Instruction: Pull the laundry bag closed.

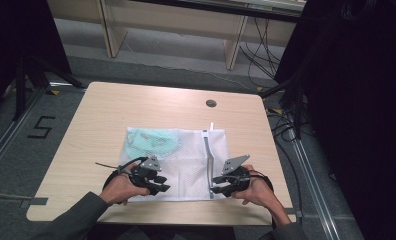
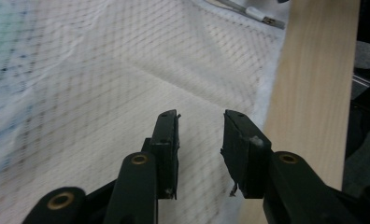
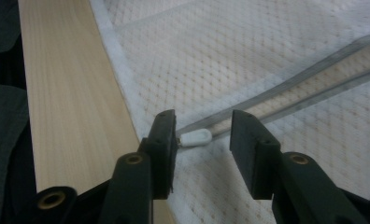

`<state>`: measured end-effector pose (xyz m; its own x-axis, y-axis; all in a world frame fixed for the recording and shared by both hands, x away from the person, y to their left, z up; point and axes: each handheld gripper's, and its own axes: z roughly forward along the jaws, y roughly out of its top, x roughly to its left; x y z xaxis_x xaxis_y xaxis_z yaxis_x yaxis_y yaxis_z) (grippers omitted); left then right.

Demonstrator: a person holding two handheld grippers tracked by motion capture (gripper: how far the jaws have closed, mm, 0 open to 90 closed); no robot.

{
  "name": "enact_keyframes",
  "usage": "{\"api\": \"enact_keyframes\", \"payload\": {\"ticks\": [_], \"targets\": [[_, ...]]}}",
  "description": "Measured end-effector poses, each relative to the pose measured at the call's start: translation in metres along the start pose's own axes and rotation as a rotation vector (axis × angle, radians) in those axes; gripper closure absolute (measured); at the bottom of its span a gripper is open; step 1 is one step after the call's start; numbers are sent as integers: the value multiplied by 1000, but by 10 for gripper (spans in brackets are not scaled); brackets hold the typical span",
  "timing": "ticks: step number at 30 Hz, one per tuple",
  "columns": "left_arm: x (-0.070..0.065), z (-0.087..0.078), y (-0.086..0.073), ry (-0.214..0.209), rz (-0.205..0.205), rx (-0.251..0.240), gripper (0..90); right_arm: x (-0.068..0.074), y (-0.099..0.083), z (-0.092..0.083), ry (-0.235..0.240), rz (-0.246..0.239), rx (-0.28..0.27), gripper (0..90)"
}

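Observation:
A white mesh laundry bag point(image 1: 186, 162) lies flat on the wooden table point(image 1: 111, 115), with a pale green garment point(image 1: 153, 142) inside its far left part. A grey zipper point(image 1: 207, 150) runs down the bag near its right side. My left gripper point(image 1: 163, 186) hovers over the bag's near edge, open, with only mesh point(image 2: 103, 70) below its jaws point(image 2: 200, 116). My right gripper point(image 1: 215, 189) is open at the zipper's near end. The white zipper pull point(image 3: 195, 137) lies between its jaws point(image 3: 202, 116), close to the left one, and the pads do not press on it.
A strip of bare table point(image 3: 66, 93) runs along the bag's near edge. A round cable hole point(image 1: 211, 103) sits at the table's far side. Beyond the table stand shelf legs point(image 1: 233, 47), and cables point(image 1: 281, 125) lie on the floor at the right.

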<state>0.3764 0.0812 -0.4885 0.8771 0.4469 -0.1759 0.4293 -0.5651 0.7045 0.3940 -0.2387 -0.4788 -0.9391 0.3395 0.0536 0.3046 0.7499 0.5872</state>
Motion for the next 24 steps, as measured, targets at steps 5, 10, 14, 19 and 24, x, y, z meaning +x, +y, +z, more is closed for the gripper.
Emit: {"api": "enact_keyframes", "payload": {"ticks": [5,10,14,19,24], "targets": [[-1,2,0,-6,-4,-1,635,-3,3,10,39,13,38,590],[2,1,-1,0,11,4,634,-5,7,16,83,8,77,592],[3,1,-1,2,8,5,631,-5,7,18,106,4,96,594],[2,1,-2,3,-13,12,608,-6,7,17,115,-26,101,641],[4,1,-2,6,-12,16,587,-3,9,16,125,-55,118,704]]}}
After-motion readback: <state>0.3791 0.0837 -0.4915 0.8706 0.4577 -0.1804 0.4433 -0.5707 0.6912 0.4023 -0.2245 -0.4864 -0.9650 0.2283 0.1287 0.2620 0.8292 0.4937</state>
